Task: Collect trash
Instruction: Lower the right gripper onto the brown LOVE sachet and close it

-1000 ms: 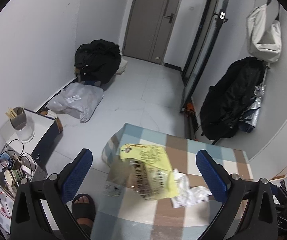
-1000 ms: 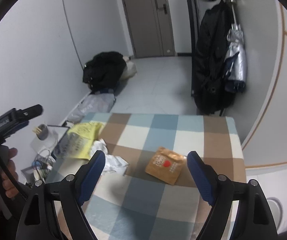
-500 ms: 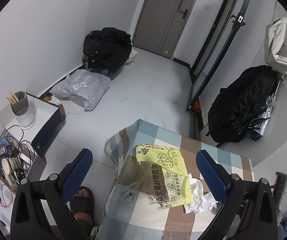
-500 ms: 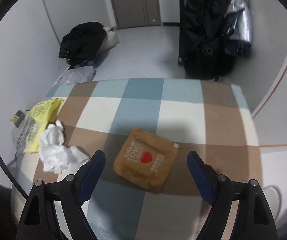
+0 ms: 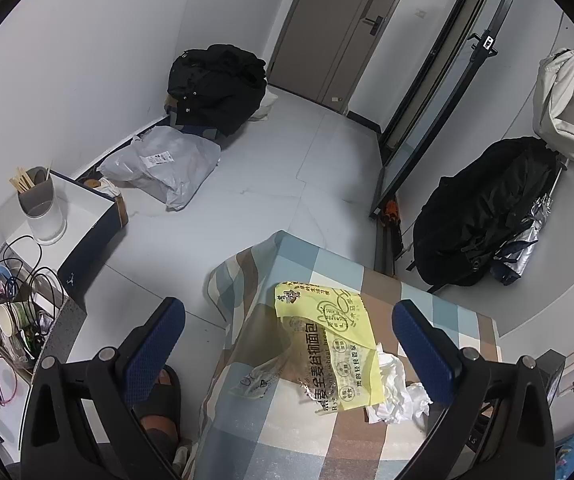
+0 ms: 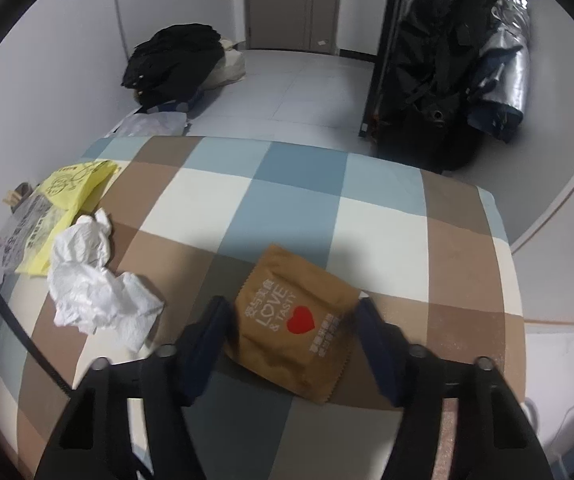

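Note:
A brown snack pouch [image 6: 293, 322] with a red heart lies on the checked tablecloth [image 6: 299, 196]. My right gripper [image 6: 291, 320] is open and low, its fingers on either side of the pouch. A crumpled white tissue [image 6: 95, 280] and a yellow and clear bread bag [image 6: 53, 208] lie at the table's left. In the left wrist view, my left gripper [image 5: 289, 336] is open and empty, held above the bread bag [image 5: 327, 344] and the tissue [image 5: 397, 390] at the table [image 5: 287, 432] corner.
A black bag [image 5: 217, 88] and a grey parcel [image 5: 163, 164] lie on the floor by the left wall. A white box with a cup of chopsticks [image 5: 41, 200] stands left of the table. A black coat [image 5: 483, 208] hangs at the right. A sandalled foot [image 5: 159, 404] is beside the table.
My right gripper has come down and forward over the table, so its open fingers now straddle the brown pouch. My left gripper has drifted so the bread bag sits more between its fingers.

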Available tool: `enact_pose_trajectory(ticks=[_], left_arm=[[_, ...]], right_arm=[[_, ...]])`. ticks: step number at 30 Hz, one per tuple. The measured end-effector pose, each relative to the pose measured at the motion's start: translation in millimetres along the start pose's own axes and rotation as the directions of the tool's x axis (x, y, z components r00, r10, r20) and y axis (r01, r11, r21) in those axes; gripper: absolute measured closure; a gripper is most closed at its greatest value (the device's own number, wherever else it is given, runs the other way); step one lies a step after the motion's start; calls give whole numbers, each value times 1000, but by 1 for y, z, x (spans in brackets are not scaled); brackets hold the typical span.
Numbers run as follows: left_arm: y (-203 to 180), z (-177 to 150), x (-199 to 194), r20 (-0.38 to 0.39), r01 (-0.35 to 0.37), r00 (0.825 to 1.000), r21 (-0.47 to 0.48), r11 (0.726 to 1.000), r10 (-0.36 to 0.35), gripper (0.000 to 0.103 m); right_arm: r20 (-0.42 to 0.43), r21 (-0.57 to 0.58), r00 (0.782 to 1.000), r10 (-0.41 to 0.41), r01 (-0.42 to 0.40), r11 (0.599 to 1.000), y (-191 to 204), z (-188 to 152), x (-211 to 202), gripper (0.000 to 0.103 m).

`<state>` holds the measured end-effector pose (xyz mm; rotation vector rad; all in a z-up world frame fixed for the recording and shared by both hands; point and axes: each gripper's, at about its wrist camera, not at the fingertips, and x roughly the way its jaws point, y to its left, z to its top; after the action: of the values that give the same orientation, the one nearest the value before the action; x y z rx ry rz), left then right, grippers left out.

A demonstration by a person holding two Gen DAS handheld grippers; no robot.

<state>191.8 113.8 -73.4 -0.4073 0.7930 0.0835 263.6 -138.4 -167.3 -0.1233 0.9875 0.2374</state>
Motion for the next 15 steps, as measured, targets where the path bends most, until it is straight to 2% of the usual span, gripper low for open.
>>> enact_pose_trajectory(ticks=[3,15], left_arm=[[0,-1,0,-1,-1,1000,0,1000,1,1],[2,-2,3,-9,-18,1000,-5,1000,18,1]], right_arm=[[2,-26,1000,6,-6,1000,4,-2,-3,58],[5,41,995,99,-99,994,-10,-12,-19,70]])
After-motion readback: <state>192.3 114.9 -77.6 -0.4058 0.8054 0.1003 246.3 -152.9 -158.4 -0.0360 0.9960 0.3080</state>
